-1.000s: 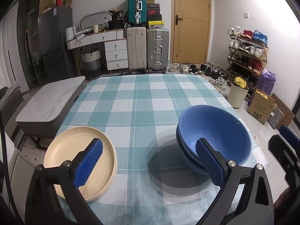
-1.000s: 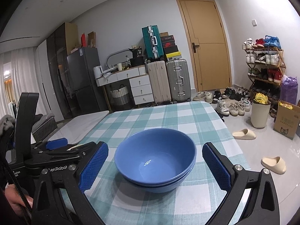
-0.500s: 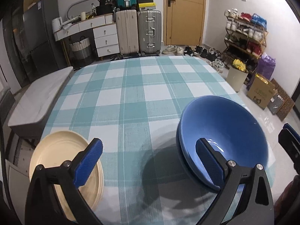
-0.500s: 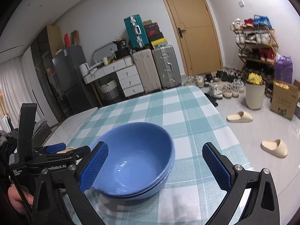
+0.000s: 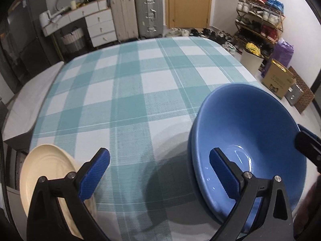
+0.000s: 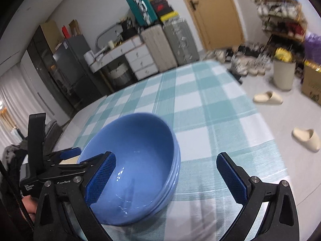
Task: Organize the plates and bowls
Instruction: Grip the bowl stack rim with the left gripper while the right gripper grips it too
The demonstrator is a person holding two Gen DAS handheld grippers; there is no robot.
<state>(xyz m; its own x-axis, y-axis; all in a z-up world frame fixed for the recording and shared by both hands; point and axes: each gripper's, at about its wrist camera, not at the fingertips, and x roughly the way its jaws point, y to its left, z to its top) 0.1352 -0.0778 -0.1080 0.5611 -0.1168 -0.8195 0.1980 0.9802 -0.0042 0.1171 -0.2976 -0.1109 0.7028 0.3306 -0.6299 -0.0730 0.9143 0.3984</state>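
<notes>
On the checked cloth the stacked blue bowls (image 6: 138, 168) sit near the edge, closer to the right gripper (image 6: 166, 177), whose wide-spread jaws straddle their right rim, while the left gripper (image 5: 159, 175) gapes empty between bowls and cream plates (image 5: 43, 172).

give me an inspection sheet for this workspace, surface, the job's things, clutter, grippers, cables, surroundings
Surface: table under a teal and white checked cloth, far half bare.
Job's things: blue bowls, nested in a stack, at the near right; cream plates at the near left edge.
Clutter: nothing seen on the cloth.
Grippers: left gripper open, one finger over the plates, the other over the bowls; right gripper open, one finger over the bowls' inside.
Cables: a dark cable by the left gripper's body.
Surroundings: suitcases, drawers, door, shoe rack, bin, slippers on the floor.
</notes>
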